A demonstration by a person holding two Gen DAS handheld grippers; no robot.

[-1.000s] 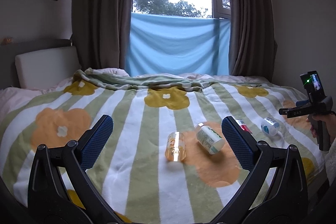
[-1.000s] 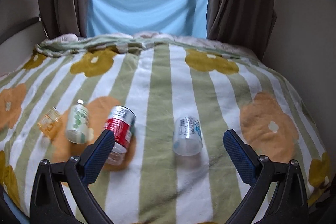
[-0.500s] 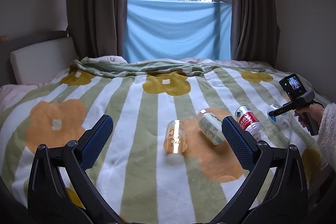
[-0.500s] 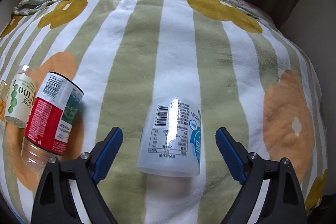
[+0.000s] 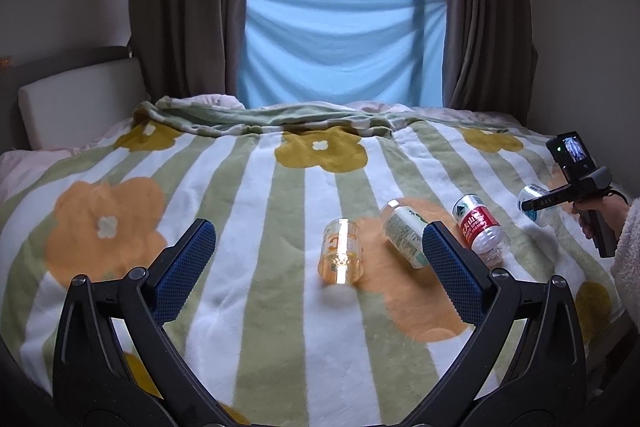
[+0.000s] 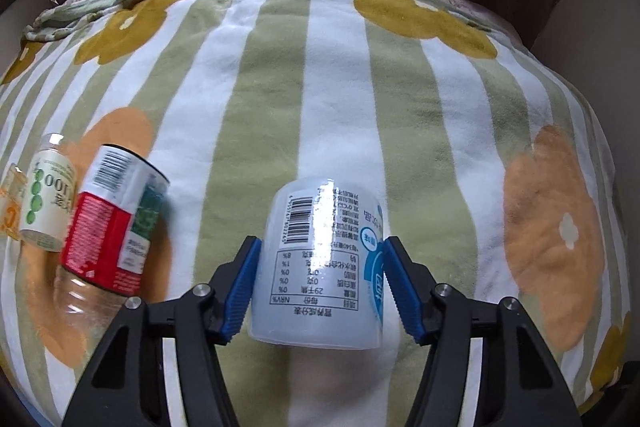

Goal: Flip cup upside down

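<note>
A translucent white cup [image 6: 320, 267] with a barcode label lies on its side on the striped flower blanket [image 6: 312, 87]. My right gripper [image 6: 322, 283] has its blue pads against both sides of the cup, shut on it. In the left wrist view the same cup [image 5: 532, 201] shows at the far right, partly hidden by the right gripper's handle. My left gripper [image 5: 316, 267] is open and empty, held above the blanket [image 5: 260, 187] near the bed's front.
Three other containers lie on their sides: an amber cup [image 5: 341, 253], a white-green bottle [image 5: 404, 233] and a red-label bottle [image 5: 478, 229]. The last two show left of the held cup in the right wrist view [image 6: 44, 199] [image 6: 112, 227]. A pillow [image 5: 80, 107] lies far left.
My right gripper moved forward and down over the white cup and closed its pads onto it. The left gripper drifted slightly and stayed open.
</note>
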